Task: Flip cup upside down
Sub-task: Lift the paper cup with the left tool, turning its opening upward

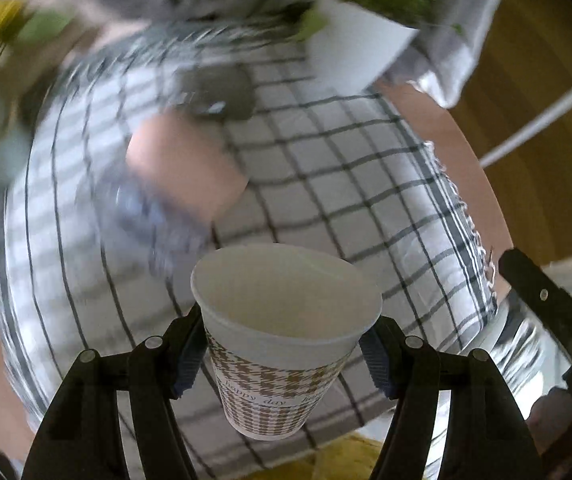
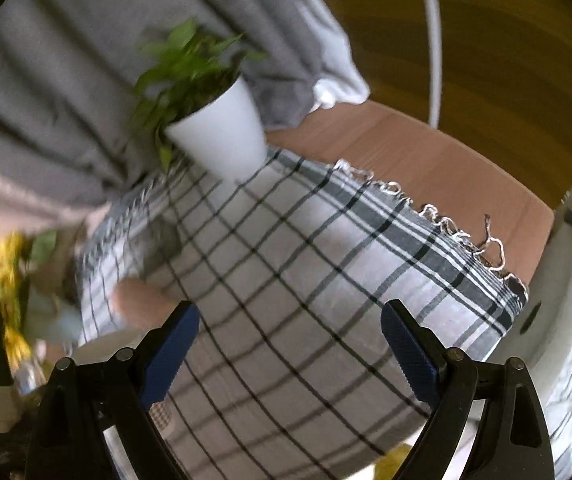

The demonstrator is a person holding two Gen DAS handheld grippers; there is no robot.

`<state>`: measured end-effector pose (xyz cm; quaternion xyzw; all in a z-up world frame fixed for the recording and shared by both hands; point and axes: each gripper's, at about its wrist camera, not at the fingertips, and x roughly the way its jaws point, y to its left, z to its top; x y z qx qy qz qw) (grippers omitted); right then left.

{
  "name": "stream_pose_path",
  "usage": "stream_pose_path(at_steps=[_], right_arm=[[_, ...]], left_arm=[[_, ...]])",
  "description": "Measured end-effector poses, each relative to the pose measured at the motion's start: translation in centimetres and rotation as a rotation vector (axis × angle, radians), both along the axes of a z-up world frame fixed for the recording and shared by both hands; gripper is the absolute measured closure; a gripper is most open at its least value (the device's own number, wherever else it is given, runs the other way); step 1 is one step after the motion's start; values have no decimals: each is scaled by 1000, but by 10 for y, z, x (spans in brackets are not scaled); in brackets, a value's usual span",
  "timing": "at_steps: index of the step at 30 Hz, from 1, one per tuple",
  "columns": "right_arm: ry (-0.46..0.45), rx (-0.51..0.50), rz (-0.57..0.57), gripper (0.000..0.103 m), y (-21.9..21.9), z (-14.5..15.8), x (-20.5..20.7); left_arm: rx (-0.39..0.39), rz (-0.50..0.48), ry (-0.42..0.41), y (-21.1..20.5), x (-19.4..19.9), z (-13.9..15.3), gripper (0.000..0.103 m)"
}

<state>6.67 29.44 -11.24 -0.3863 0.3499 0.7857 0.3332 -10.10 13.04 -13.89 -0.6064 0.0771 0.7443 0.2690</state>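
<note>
Checked cloth (image 2: 286,280) fills both views; left tongs (image 1: 288,354) clamp the cup (image 1: 281,344), right tongs (image 2: 290,344) apart

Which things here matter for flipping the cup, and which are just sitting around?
For the job:
- paper cup, mouth still up, clamped in the left gripper
- checked cloth below it
- right gripper, open and holding nothing

Just lying about:
- potted plant in a white pot
- yellow flowers
- grey curtain
- blurred pink object
</note>
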Motion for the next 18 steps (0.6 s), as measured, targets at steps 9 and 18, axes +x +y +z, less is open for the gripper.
stream_pose_path(at_steps=[9,18], right_arm=[[-138,0,263,11,-14,-34,-5],[-233,-26,349,11,-11,-68,-24]], left_arm=[[54,247,-63,-21,27,-36,36],[38,346,-130,-24,15,-67,36]])
